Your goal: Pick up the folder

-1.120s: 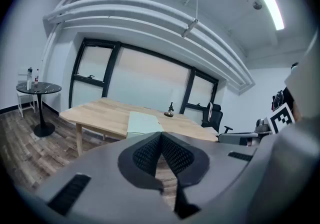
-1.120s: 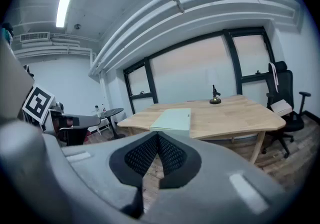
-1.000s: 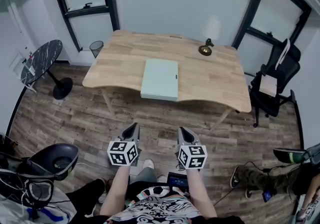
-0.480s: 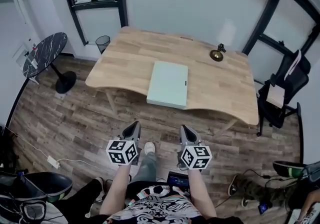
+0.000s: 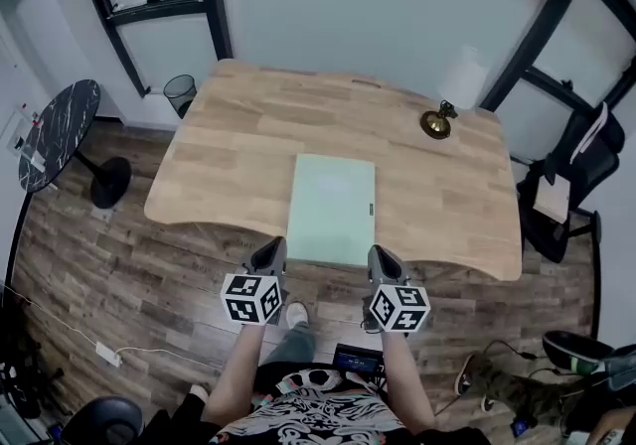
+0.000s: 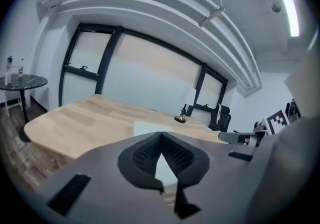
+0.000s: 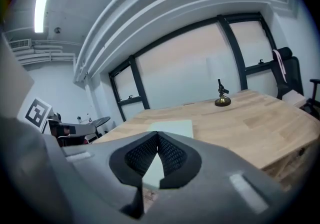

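Note:
A pale green folder (image 5: 333, 207) lies flat near the front edge of the wooden table (image 5: 238, 155); it also shows in the left gripper view (image 6: 146, 128) and the right gripper view (image 7: 175, 127). My left gripper (image 5: 270, 253) is shut and empty, just short of the folder's near left corner. My right gripper (image 5: 382, 258) is shut and empty too, just short of the near right corner. Neither touches the folder. In each gripper view the jaws meet at their tips, left gripper (image 6: 161, 133) and right gripper (image 7: 158, 134), with the folder beyond them.
A small brass ornament (image 5: 435, 122) stands at the table's far right. A round black marble side table (image 5: 55, 125) and a mesh bin (image 5: 180, 92) are to the left. An office chair (image 5: 568, 185) stands at the right. Wood floor lies under the table's front edge.
Both grippers have moved forward together, from over the floor to the table's front edge. The folder lies where it was and now looks much closer.

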Available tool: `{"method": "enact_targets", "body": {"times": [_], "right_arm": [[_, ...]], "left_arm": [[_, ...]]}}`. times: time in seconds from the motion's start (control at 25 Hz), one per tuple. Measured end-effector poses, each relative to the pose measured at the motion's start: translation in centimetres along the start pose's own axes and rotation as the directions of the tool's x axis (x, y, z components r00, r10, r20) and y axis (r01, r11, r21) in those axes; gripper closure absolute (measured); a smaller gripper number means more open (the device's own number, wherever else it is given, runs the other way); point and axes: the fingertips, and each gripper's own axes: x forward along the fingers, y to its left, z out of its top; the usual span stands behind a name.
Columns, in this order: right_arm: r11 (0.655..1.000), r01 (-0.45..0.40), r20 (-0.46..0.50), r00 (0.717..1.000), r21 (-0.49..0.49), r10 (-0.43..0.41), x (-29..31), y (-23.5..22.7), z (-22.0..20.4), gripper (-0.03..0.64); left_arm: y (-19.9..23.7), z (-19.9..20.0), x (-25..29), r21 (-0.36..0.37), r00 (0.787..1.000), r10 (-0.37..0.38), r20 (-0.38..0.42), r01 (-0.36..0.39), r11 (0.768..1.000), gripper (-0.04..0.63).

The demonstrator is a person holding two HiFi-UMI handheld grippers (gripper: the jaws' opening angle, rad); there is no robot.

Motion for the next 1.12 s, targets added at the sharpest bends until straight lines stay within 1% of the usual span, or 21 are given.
{"method": "enact_targets", "body": {"times": [0.08,0.28,0.36,0.52,0.68,0.8,0.92,1.12], "right_arm": [[0.999,0.034,-0.005,0.999,0.01,-0.034,2.7,-1.1,1.4,0.611],[0.996,0.093,-0.04,0.995,0.006,-0.093,8.0,-2.9,3.0,0.611],[0.994,0.11,-0.05,0.993,0.014,-0.11,9.0,-3.5,3.1,0.611],[0.993,0.117,-0.079,0.99,0.033,-0.114,10.0,-4.6,2.8,0.611],[0.988,0.134,-0.081,0.989,0.075,-0.127,10.3,-6.0,2.6,0.612],[0.985,0.134,-0.084,0.989,0.108,-0.126,10.7,-6.4,2.6,0.611],[0.986,0.137,-0.093,0.987,0.091,-0.129,11.2,-6.7,2.2,0.611],[0.985,0.156,-0.105,0.983,0.073,-0.148,12.0,-8.1,1.8,0.611]], "left_arm": [[1.2,1.7,2.7,0.031,1.0,-0.011,-0.012,0.011,0.999,0.589],[4.0,4.4,8.5,0.07,0.999,-0.035,-0.033,0.038,0.997,0.588],[4.7,5.1,10.0,0.061,0.999,-0.047,-0.025,0.049,0.997,0.588],[5.4,5.5,12.4,0.017,0.997,-0.069,-0.025,0.069,0.997,0.588],[5.4,5.4,13.9,0.014,0.996,-0.078,-0.047,0.079,0.997,0.588],[5.8,5.5,14.9,0.023,0.996,-0.069,-0.053,0.07,0.997,0.588],[6.4,5.1,15.8,0.018,0.996,-0.057,-0.068,0.058,0.998,0.588],[6.8,4.2,16.4,-0.003,0.995,-0.06,-0.076,0.06,0.998,0.588]]}}
